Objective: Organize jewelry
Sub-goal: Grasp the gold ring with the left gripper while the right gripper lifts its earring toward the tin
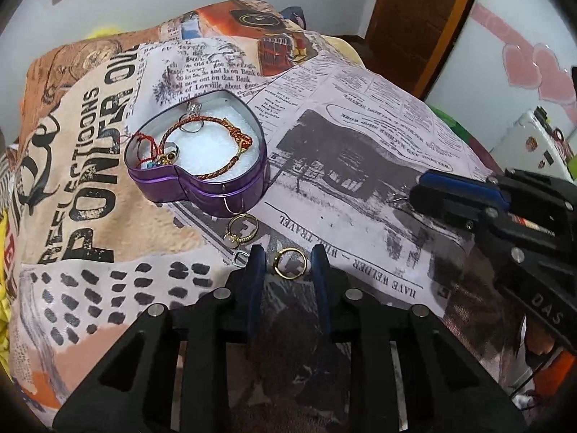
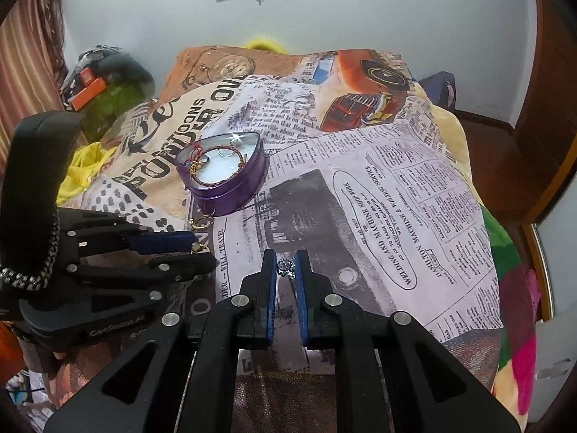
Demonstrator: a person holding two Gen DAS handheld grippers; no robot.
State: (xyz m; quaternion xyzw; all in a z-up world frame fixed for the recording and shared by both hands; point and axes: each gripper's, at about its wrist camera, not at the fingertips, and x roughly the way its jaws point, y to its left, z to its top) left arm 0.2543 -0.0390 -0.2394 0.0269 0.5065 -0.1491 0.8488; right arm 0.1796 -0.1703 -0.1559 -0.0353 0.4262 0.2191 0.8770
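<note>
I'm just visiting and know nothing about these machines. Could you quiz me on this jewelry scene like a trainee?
1. True or false: the purple heart-shaped tin has its lid on.
2. What lies between the fingers of the left gripper? A) gold ring B) red bracelet C) key
3. Fill in: the right gripper has a small ____ coloured piece between its fingers.

Key: 1 false, it is open, with a braided bracelet inside. 2 A, the gold ring. 3 silver, the silver piece.
</note>
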